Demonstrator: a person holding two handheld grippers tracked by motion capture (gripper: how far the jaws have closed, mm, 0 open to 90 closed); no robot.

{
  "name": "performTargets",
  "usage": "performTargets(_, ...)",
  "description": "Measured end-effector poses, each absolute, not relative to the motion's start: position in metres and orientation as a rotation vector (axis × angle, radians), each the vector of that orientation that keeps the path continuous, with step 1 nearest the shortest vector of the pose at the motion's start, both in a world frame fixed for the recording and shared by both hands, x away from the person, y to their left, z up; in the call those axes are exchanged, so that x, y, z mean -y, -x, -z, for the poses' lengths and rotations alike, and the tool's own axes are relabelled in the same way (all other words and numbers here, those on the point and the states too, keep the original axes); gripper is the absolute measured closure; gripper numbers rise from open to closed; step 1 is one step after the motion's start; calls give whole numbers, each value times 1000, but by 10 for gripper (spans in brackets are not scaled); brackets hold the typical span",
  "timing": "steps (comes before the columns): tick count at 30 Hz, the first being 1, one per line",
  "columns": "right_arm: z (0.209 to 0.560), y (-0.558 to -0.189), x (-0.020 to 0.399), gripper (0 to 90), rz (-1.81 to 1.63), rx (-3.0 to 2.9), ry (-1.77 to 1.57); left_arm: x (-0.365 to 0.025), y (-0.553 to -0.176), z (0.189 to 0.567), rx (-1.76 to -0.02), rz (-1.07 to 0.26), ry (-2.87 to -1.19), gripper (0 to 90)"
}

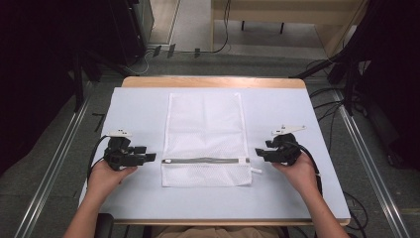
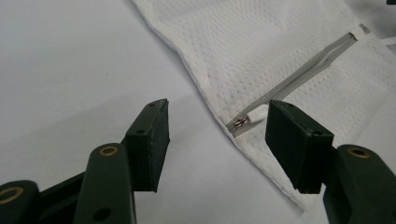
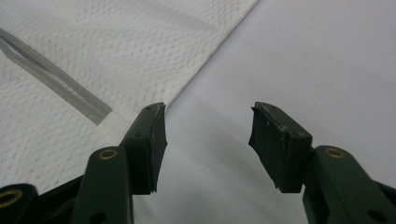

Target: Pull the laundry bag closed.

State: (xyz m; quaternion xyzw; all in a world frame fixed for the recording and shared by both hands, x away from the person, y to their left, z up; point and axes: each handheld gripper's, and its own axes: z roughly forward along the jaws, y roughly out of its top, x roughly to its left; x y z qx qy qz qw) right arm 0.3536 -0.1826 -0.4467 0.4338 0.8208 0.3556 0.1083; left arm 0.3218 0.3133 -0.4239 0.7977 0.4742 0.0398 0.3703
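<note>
Being flanked by both grippers, the flat white mesh zippered laundry bag [image 1: 205,139] mid-table is being approached, left gripper [image 2: 215,135] and right gripper [image 3: 208,140] both gaping empty; next, the metal zipper slider [image 2: 241,122] is probably being targeted for pinching.

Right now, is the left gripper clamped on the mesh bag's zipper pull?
No: the left gripper stands open, the zipper pull lying untouched between its jaws.

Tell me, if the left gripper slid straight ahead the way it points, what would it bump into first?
Probably the near edge of the white mesh bag, right by the zipper pull. The left gripper has open jaws; the exact gap is hard to judge.
</note>
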Motion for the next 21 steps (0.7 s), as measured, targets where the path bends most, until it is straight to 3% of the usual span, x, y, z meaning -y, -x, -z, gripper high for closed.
performTargets(21, 447, -354, 180, 484, -1047, -2429, -1303, -313, -322, 425, -1223, -99, -2047, 396)
